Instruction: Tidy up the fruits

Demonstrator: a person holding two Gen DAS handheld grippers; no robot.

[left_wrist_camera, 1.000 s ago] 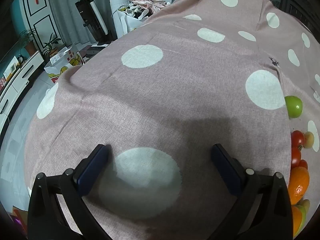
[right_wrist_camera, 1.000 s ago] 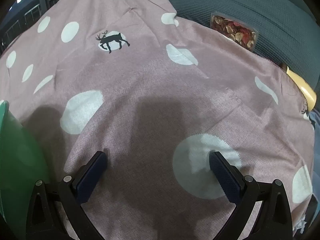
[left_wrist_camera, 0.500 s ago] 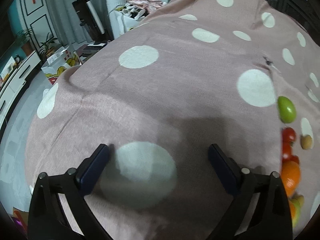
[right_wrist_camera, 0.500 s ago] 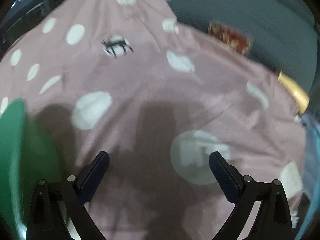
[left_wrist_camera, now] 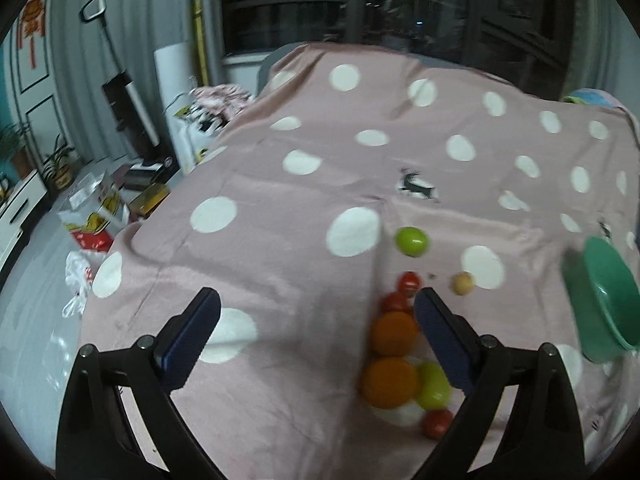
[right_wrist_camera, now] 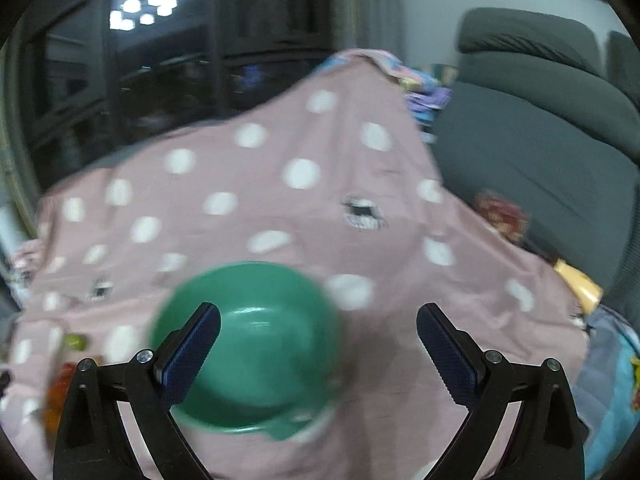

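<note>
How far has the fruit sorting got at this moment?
Nothing looks done: the green bowl is empty. Nothing is in hand: the left gripper and right gripper are both open. All the fruit is left on the spotted cloth: two oranges, two green fruits, several tomatoes and a small tan fruit.

No legible text in either view. Red-and-white carton on the floor has printing, too small to read. Red wall hanging top left: characters not resolvable.
</note>
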